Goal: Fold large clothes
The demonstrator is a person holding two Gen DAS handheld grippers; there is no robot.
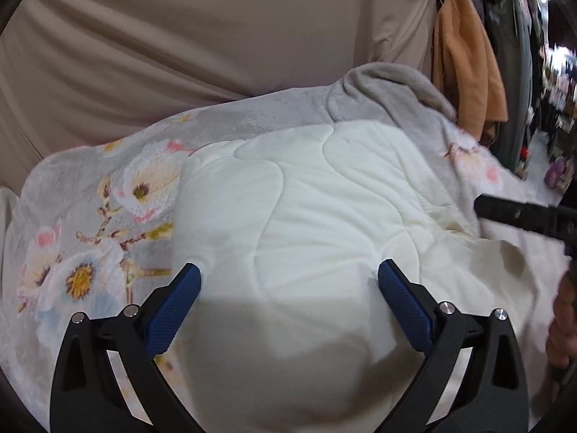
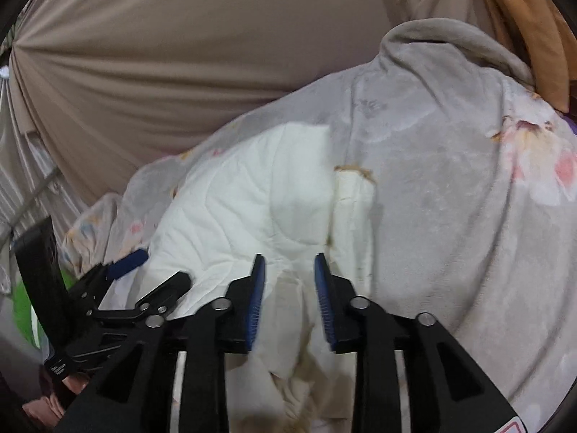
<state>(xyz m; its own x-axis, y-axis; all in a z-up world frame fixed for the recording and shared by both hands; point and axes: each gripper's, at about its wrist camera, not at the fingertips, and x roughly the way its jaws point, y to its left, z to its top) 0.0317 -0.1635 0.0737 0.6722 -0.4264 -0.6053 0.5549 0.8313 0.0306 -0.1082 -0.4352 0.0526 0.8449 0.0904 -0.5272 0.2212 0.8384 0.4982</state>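
Both grippers, left gripper and right gripper, are hovering spread, pinching nothing, over white quilted blanket; regrasp hem edge squarely.

Quilt lying on floral blanket, draped sheet behind, hanging cloth at right

My right tool is cut off by the right edge in the left wrist view, its tips unseen. Beyond it, the shelf clutter is too blurred to identify. The quilt under my right tool runs off-frame.
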